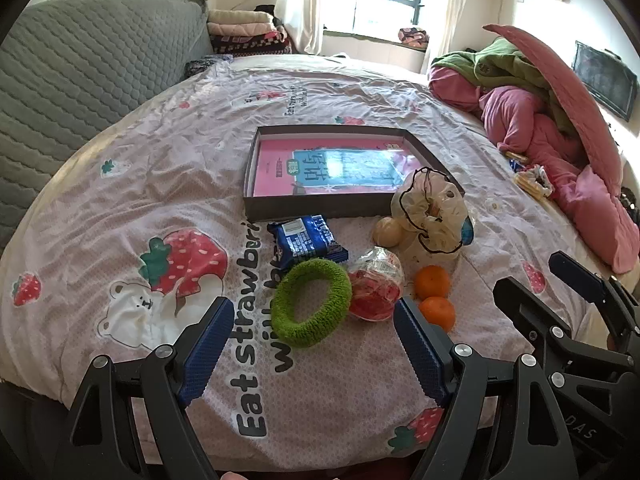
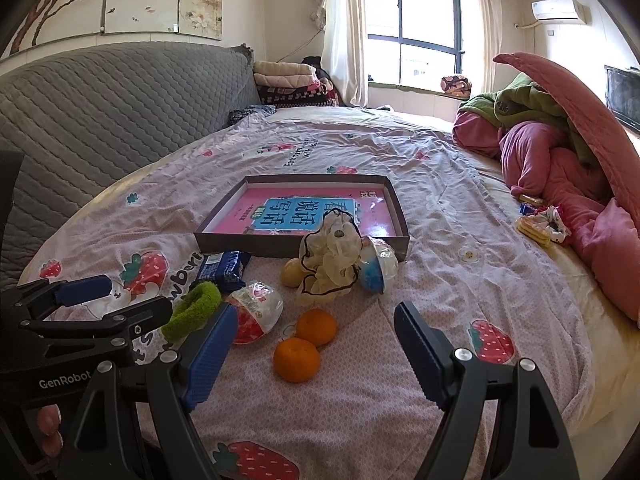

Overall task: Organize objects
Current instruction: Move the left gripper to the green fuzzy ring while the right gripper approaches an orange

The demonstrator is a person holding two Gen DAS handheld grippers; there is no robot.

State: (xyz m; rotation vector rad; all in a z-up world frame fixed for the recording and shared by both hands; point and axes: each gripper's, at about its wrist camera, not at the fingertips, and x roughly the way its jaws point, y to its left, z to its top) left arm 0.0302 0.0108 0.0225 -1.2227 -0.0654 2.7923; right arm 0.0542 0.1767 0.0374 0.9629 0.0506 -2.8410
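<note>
left gripper [image 1: 314,316] jaws wide, empty, above fuzzy green ring scrunchie [image 1: 311,303]. right gripper [image 2: 316,324] jaws wide, empty, over two round orange tangerines [image 2: 297,359].

It was a home bedroom — a bed [image 2: 460,240] under a strawberry-print sheet, quilted grey headboard [image 2: 100,112], folded blankets [image 2: 284,80], curtained window [image 2: 416,36].

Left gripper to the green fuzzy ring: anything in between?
Nothing visible. The open left gripper hangs just short of the green fuzzy ring, only bedspread between. A red-and-clear plastic packet touches the ring's right side.
</note>
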